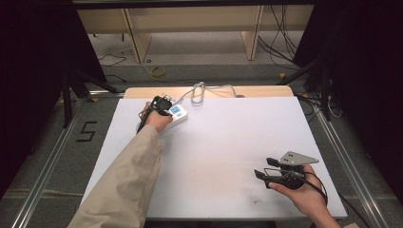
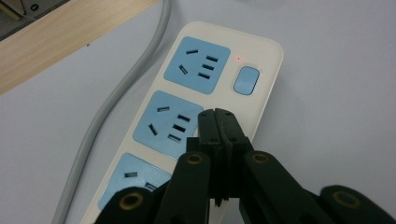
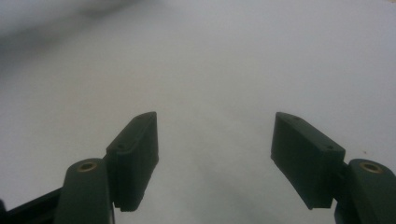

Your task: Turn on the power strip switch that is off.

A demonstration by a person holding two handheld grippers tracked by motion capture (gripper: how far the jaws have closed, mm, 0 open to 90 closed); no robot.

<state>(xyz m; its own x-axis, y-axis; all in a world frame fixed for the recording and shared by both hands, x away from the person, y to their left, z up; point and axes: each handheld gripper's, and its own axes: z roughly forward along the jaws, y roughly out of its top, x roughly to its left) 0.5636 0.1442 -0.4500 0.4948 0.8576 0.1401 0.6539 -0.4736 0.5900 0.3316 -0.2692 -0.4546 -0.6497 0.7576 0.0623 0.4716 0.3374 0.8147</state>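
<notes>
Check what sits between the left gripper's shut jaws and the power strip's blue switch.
Nothing: in the left gripper view, just bare cream casing of the power strip separates the left gripper from the blue switch.

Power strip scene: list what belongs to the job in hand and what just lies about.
In the job:
- power strip
- its blue switch
- left gripper, jaws shut over the strip

Lying about:
- right gripper, open over bare table
- floor cables
</notes>
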